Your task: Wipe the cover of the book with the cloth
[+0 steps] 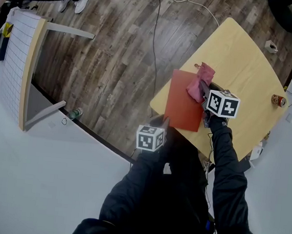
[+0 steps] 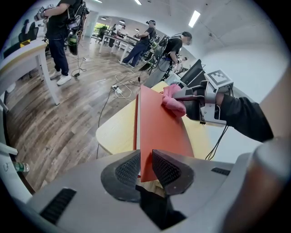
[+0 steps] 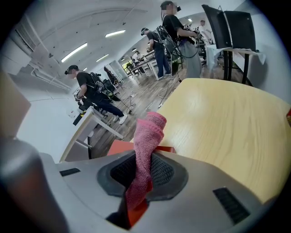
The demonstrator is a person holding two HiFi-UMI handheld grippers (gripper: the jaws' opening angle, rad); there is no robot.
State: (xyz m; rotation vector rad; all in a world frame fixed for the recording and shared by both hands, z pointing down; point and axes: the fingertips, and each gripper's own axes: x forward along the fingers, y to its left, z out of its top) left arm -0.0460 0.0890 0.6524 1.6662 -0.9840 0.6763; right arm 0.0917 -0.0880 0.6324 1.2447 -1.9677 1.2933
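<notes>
Step in hand: I judge that I am wiping, with the cloth (image 1: 201,81) on the cover of the book (image 1: 183,104) and most of the cover not yet passed over.

Left gripper (image 2: 146,158): its 2 jaws are closed on the near edge of the book, pads flat against the red board. I cannot tell whether they pinch the cover alone or the whole book.

Right gripper (image 3: 144,169): its 2 jaws are closed on the pink cloth. A folded wad stands out past the tips, and a short tail hangs back between the pads.

Where the book lies: flat on the yellow table (image 1: 246,64), at its near left edge, with 1 short side toward me.

Cloth against the jaws: the wad leads and the jaw tips sit just behind it. In the head view it rests at the far right corner of the cover, beside the table top.

Doing it well: I would hold the left clamp firm and level so that the book does not slide. I would press with the wad only and not let the hard jaw tips touch the board. Long, overlapping strokes from the far edge toward the left gripper should work best.

Risk: the cloth is held by a narrow fold, so a hard drag may pull it loose.
</notes>
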